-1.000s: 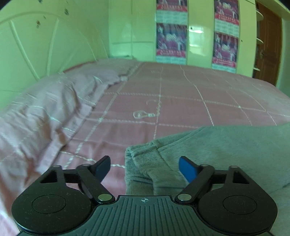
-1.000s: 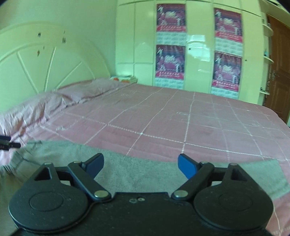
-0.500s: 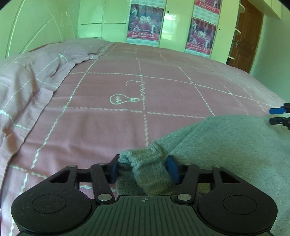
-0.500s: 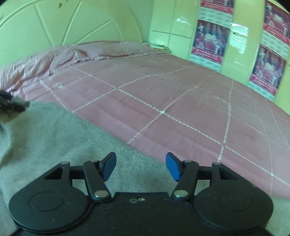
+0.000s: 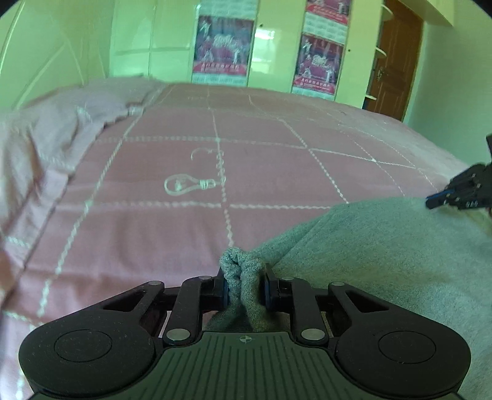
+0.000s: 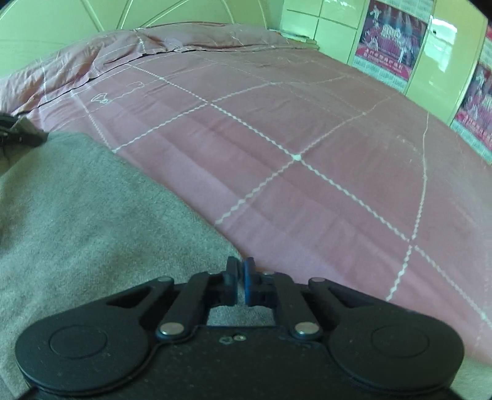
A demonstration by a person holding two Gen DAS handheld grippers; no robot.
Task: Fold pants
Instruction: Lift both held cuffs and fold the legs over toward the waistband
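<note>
Pink bedding with a white stitched grid covers the bed [image 5: 276, 172], and green cupboard doors hung with posters [image 5: 220, 52] close off the far side of the room. On the left lie the pillows [image 5: 46, 129], under the same pink cloth. Near them the left tool [image 5: 244, 289] is clenched on a bunched corner of the grey pants [image 5: 384, 252]; the cloth wells up between its blue pads in a thick knot. That grip reads as an anchor for lifting the edge, so a fold can be carried across. The pants spread rightward from there, flat on the near part of the bed.

Further right, the right tool [image 6: 240, 283] has its jaws drawn nearly together at the far edge of the pants [image 6: 77, 215], right where grey meets pink. Whether any cloth sits in the thin gap I cannot tell; the tips hide it. Placing both tools along one edge suggests the two ends are meant to rise together.

Only the left wrist view shows the gathered knot and the stitched lightbulb [image 5: 187, 186] clearly, plus the brown door [image 5: 393, 55] at far right. Only the right wrist view shows the long straight run of the pants' edge and the headboard [image 6: 92, 15] behind the pillows.
</note>
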